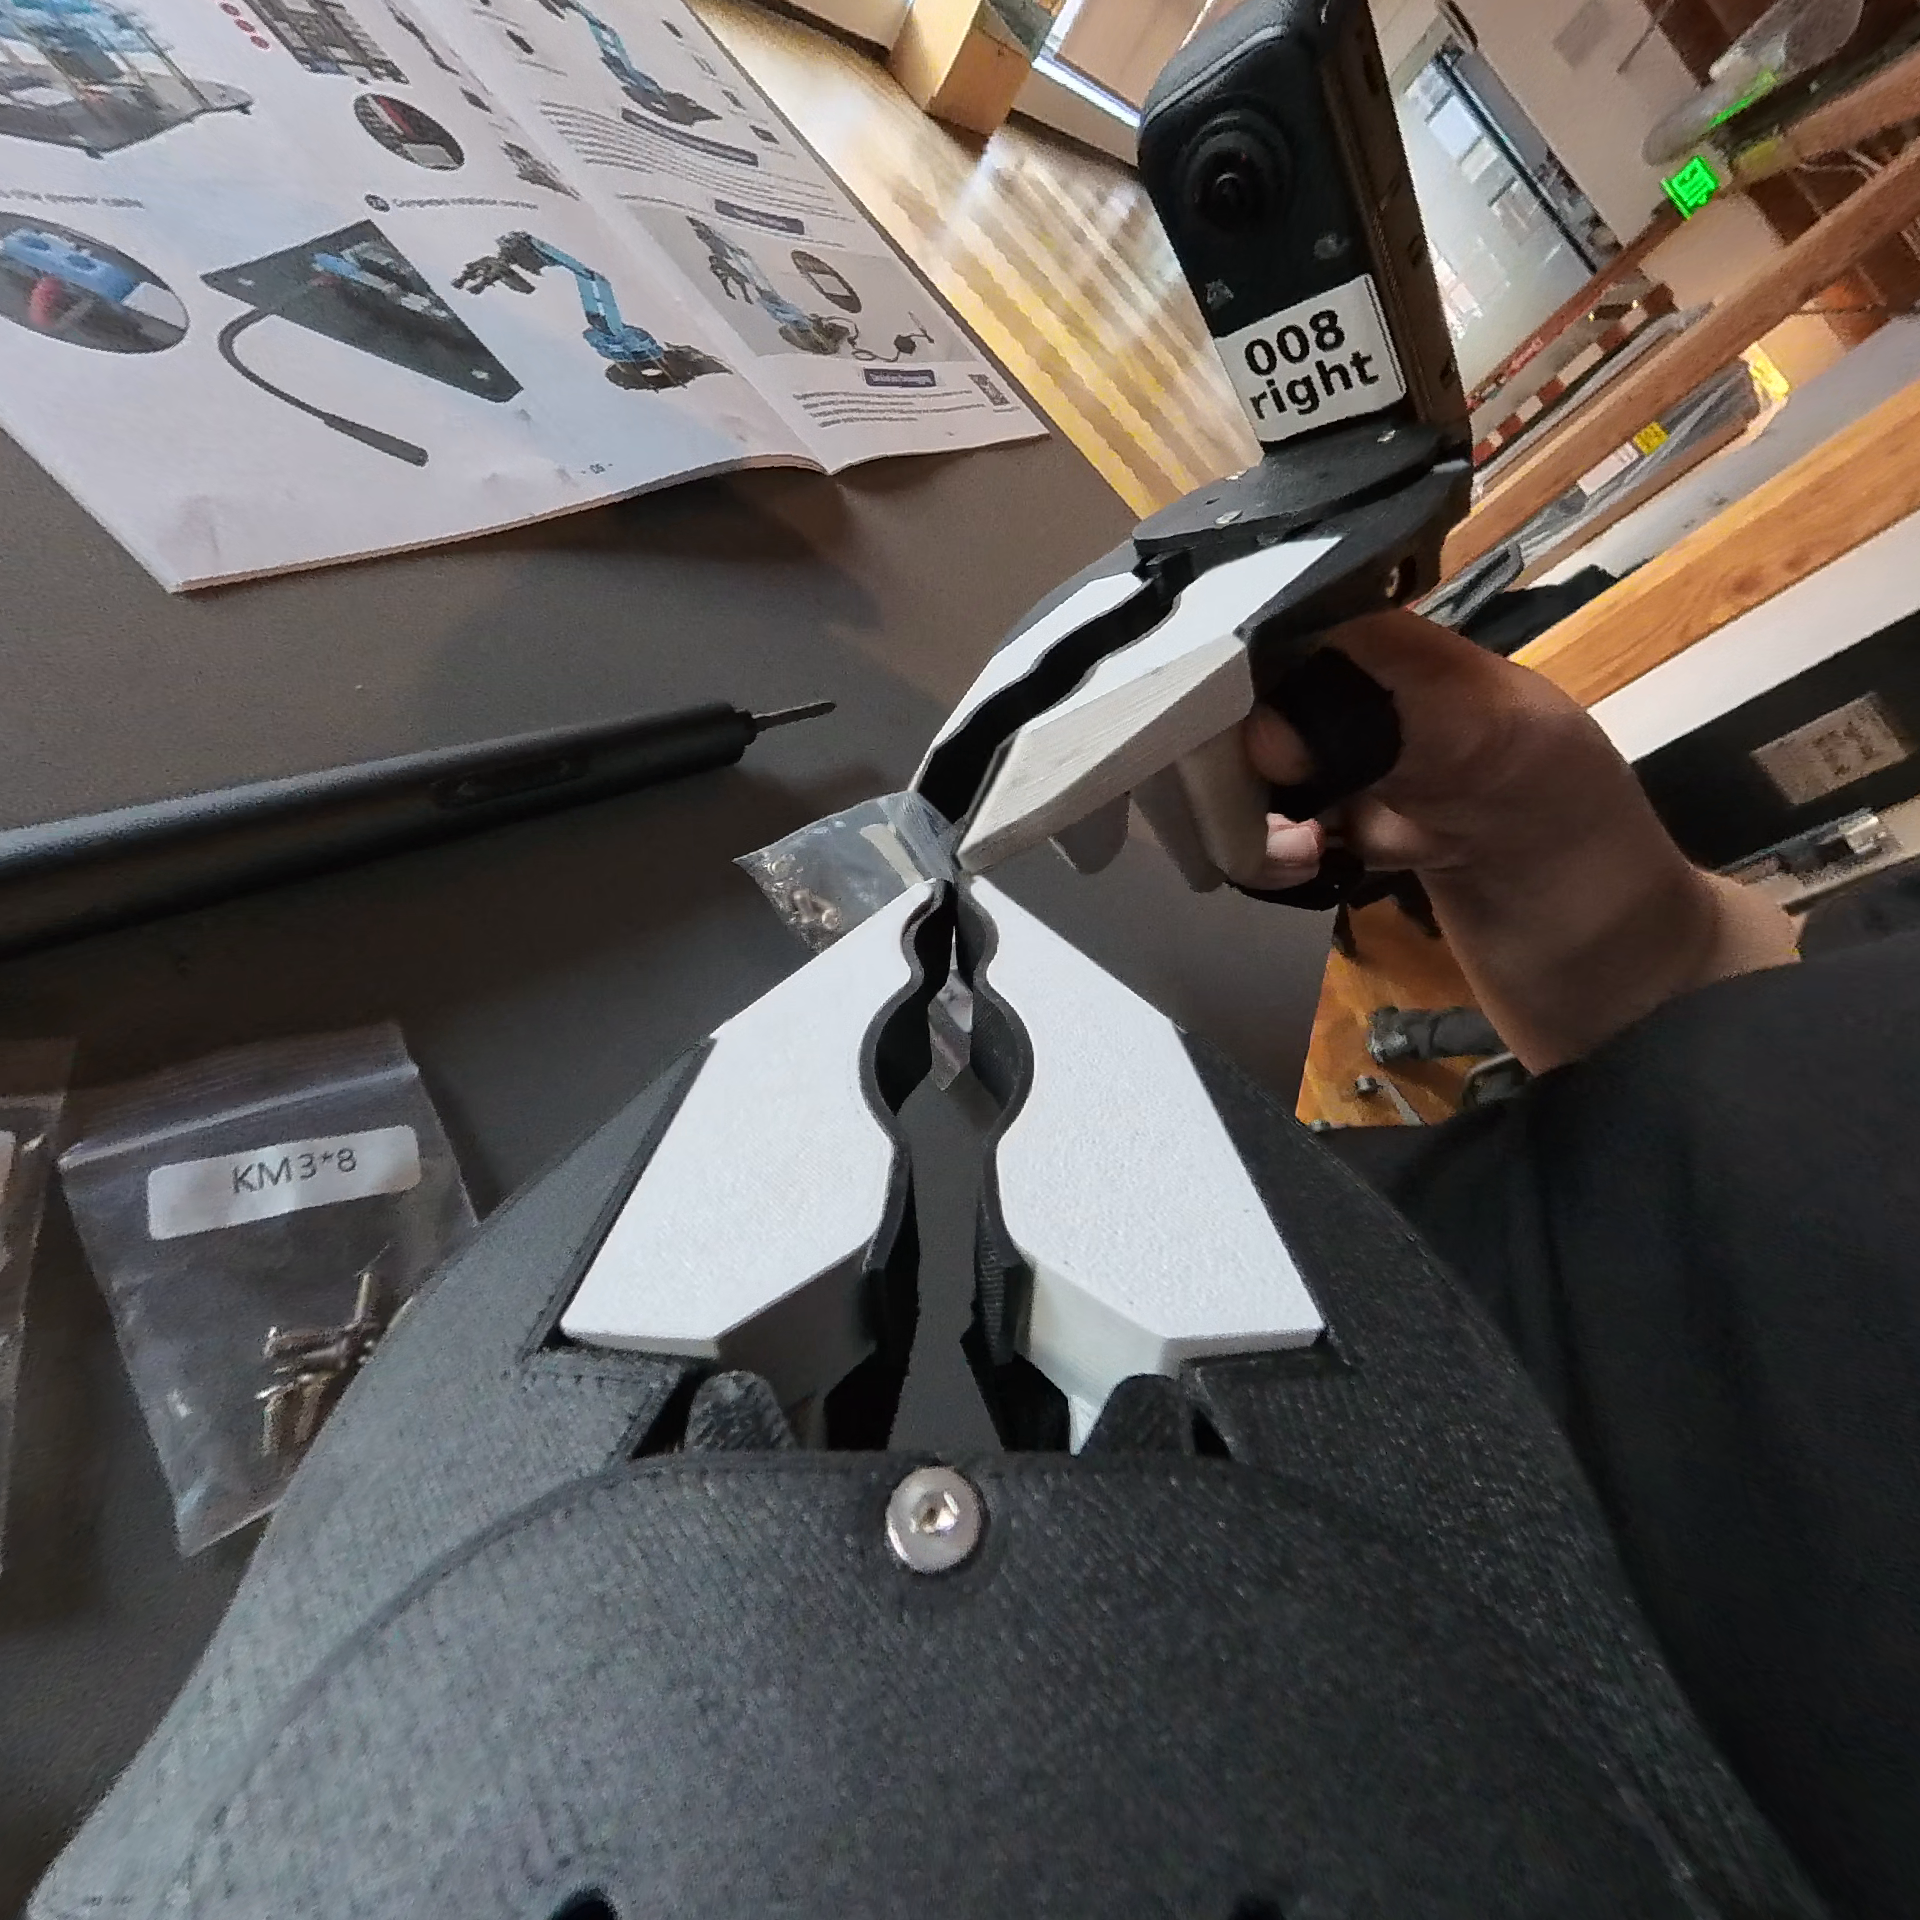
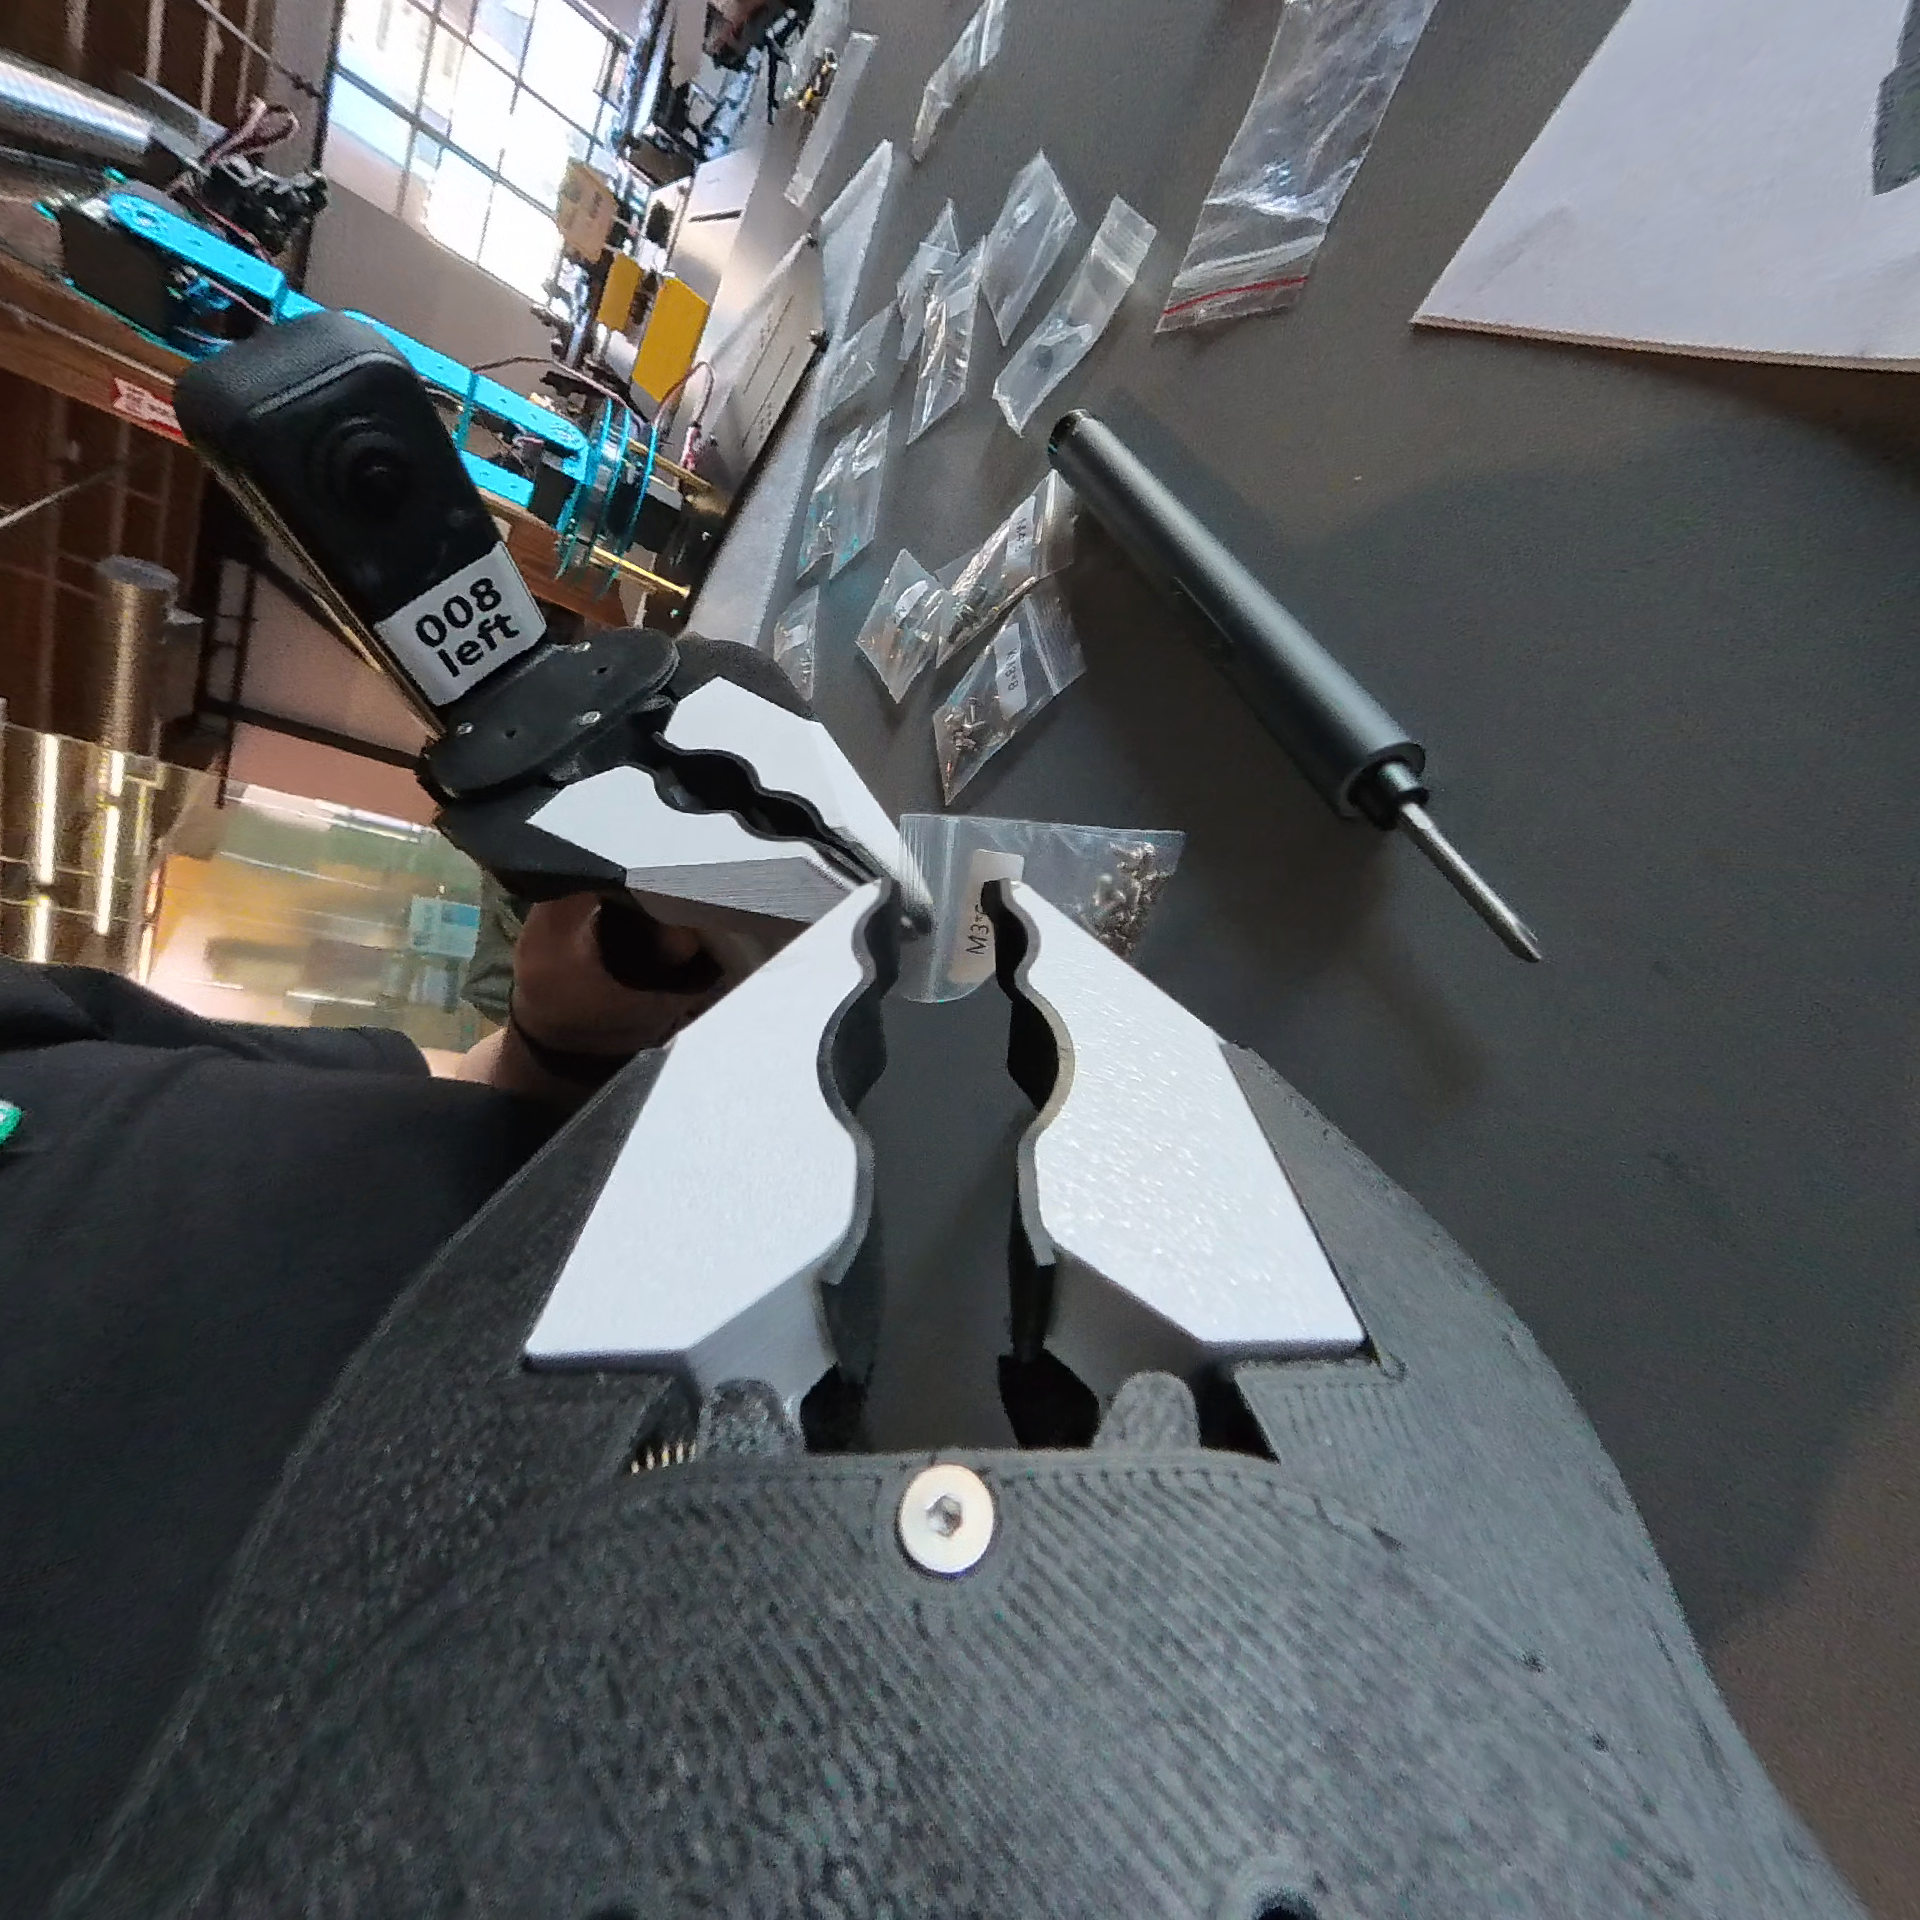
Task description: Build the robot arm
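Note:
A small clear bag of screws point(image 1: 831, 873) hangs above the dark table. My left gripper point(image 1: 951, 904) is shut on the bag's top edge, and a strip of bag shows between its fingers. In the right wrist view the left gripper point(image 2: 878, 878) pinches the bag point(image 2: 1101, 883) from the left. My right gripper point(image 2: 943, 899) has its jaws a little apart on either side of the bag's labelled top, with a gap visible between them. In the left wrist view the right gripper point(image 1: 940, 831) comes in from the upper right, tips at the bag.
A black electric screwdriver point(image 1: 364, 800) lies on the grey table point(image 1: 623, 644); it also shows in the right wrist view point(image 2: 1247, 634). An open instruction booklet point(image 1: 416, 260) lies beyond. A labelled screw bag point(image 1: 260, 1247) lies at left, and several more bags point(image 2: 935, 312) lie farther along. Left and right tips are no more than a few centimetres apart. Both grippers' tips are roughly 9 cm from the black electric screwdriver point(image 1: 364, 800).

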A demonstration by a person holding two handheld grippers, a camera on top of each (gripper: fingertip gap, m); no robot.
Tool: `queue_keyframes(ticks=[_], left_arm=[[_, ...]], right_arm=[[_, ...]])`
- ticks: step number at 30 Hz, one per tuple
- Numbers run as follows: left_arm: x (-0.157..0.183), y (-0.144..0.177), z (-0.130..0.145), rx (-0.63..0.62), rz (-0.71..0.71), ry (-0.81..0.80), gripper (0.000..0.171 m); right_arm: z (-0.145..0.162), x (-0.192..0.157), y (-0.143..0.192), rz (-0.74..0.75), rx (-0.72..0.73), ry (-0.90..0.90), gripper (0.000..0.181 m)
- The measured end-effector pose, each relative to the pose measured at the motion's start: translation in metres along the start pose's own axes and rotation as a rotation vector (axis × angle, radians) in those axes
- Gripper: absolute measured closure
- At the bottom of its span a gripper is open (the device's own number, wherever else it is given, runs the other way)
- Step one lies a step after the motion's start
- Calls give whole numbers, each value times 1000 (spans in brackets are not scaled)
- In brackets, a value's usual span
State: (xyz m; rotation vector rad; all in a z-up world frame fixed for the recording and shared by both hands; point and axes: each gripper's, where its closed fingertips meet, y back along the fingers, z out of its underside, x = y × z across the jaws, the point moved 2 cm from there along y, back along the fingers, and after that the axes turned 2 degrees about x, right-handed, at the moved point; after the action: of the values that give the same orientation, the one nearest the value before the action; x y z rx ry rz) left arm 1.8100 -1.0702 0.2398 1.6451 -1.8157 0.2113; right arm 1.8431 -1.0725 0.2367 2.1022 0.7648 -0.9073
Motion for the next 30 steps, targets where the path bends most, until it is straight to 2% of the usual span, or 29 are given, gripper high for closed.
queue_keyframes(ticks=[3,8,16,22,25,27,30], left_arm=[[1,-5,1,-6,13,7,171],[4,-10,3,-15,4,-18,171],[2,-11,5,-32,-20,-53,171],[-11,-9,3,-64,-159,-117,171],[-24,-3,0,-60,-285,-151,171],[-24,-2,0,-55,-276,-102,171],[-24,-6,-1,-42,-283,-121,171]], right_arm=[[1,0,4,-49,9,-51,173],[3,3,9,-29,18,-38,180],[6,4,11,-58,15,-42,181],[3,11,5,57,41,47,181],[3,17,6,140,48,83,181],[5,11,3,111,49,28,181],[3,16,4,168,19,66,181]])
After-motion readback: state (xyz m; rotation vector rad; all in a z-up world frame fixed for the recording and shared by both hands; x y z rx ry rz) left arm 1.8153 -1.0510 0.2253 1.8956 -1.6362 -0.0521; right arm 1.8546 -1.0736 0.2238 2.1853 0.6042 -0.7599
